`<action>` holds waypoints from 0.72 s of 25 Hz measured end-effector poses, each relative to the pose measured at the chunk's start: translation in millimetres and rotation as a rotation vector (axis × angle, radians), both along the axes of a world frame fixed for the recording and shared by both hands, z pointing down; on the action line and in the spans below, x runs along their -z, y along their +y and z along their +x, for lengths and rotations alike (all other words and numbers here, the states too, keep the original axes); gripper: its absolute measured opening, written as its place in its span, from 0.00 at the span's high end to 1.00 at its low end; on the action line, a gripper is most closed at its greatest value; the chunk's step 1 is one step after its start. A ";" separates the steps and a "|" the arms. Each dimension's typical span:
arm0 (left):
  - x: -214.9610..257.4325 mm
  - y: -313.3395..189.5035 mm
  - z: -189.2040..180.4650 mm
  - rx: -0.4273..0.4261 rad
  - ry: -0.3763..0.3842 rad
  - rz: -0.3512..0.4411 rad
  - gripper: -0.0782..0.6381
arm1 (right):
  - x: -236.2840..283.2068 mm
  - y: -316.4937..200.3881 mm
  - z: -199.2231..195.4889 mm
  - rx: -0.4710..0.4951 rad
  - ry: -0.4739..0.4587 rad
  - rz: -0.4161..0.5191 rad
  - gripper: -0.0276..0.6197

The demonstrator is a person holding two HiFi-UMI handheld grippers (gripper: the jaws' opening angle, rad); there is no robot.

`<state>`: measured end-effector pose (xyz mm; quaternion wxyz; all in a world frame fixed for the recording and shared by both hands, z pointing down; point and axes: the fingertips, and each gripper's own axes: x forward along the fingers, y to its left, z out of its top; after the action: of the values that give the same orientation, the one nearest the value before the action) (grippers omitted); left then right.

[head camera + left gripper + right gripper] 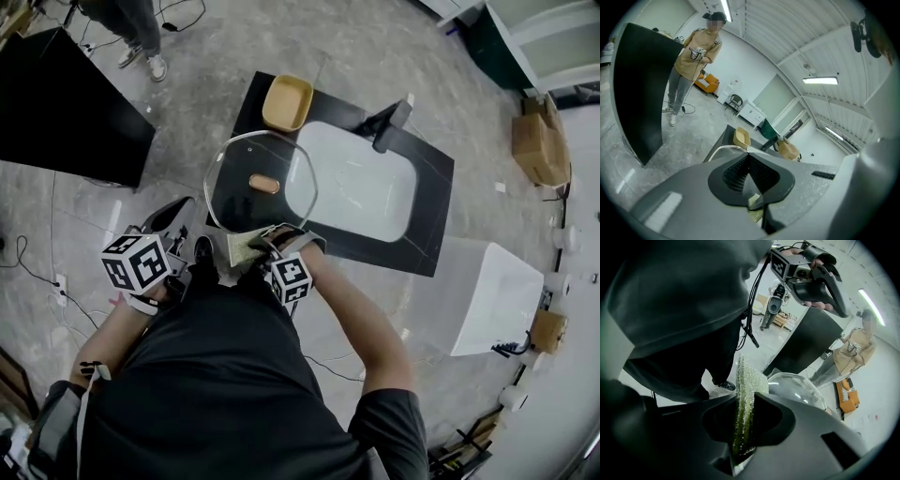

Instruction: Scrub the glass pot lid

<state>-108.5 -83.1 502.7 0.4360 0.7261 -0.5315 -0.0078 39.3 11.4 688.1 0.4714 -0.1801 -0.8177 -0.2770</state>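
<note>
Left claw (749, 164): clamped on the rim of the glass pot lid (261, 164), held up over the desk (428, 202)
Right claw (266, 246): shut on a green scouring pad (746, 394), edge-up
Relation: lid lies just ahead of the pad, near rim closest
Count: one lid, one pad, two claws

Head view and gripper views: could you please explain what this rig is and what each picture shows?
A person holds a two-jaw gripper in each hand; there is no robot arm. The head view looks down from a camera on the person's head; each gripper view looks along that gripper's own jaws. The left gripper is shut on the rim of the glass pot lid. The right gripper is shut on a green scrubbing sponge. Below lie a white sink in a black counter and a yellow tray.
</note>
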 end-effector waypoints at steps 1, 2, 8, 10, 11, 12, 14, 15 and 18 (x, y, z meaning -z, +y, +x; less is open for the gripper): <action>0.9 -2.1 4.8 -0.015 -0.001 0.002 0.89 | 0.0 0.9 3.5 -0.012 -0.002 0.002 0.87; 2.0 -3.7 9.4 -0.029 -0.002 0.004 0.89 | 0.6 1.4 6.8 -0.024 -0.003 0.004 0.87; 3.0 -8.2 30.3 -0.088 -0.001 0.009 0.89 | 19.1 1.3 24.4 -0.115 -0.065 0.039 0.87; 3.6 -8.6 32.2 -0.095 0.003 0.008 0.89 | 30.4 -4.8 32.7 -0.209 -0.095 0.026 0.87; 4.5 -8.9 32.2 -0.094 0.009 0.008 0.89 | 38.0 -10.5 36.3 -0.277 -0.117 0.011 0.87; 5.9 -9.3 31.9 -0.092 0.015 0.008 0.89 | 47.8 -18.2 39.1 -0.357 -0.147 -0.010 0.87; 9.5 -9.7 31.4 -0.090 0.013 0.020 0.89 | 76.6 -40.4 42.2 -0.549 -0.249 -0.065 0.87; 11.9 -9.9 31.3 -0.093 -0.002 0.034 0.89 | 95.6 -54.0 42.4 -0.650 -0.323 -0.096 0.87; 23.3 -11.1 29.7 -0.106 -0.061 0.090 0.89 | 156.6 -93.7 41.2 -0.893 -0.528 -0.135 0.87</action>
<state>-78.8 -94.2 479.4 0.3866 0.7719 -0.5045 0.0135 80.4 -82.3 531.5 0.3087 0.2319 -0.9219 -0.0318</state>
